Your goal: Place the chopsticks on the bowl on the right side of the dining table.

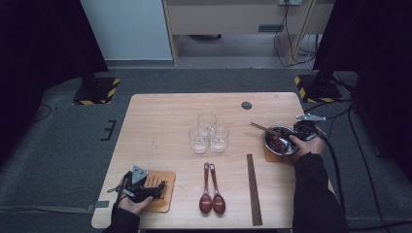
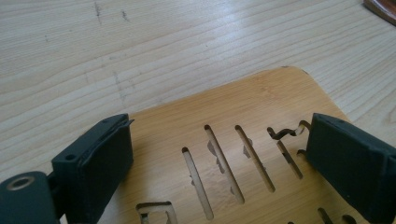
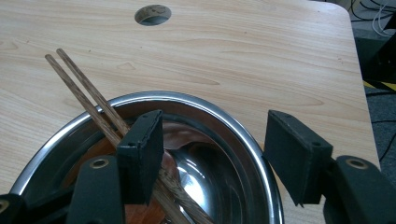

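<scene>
Pale wood makes the table, whose broad left half and far strip lie bare, leaving open room from nine round to twelve o'clock. At three o'clock, close to the right edge, one steel bowl sits on a wooden coaster, with one pair of chopsticks leaning out over its rim toward ten o'clock and a reddish spoon inside. The right gripper hangs over that bowl, jaws spread wide, the left jaw just beside the chopsticks without pinching them, the right jaw outside the rim. At seven o'clock, near the front edge, a second slotted coaster lies under the left gripper, jaws apart and holding nothing. Three glasses cluster at centre. A second pair of chopsticks lies at five o'clock, and two red spoons lie at six.
</scene>
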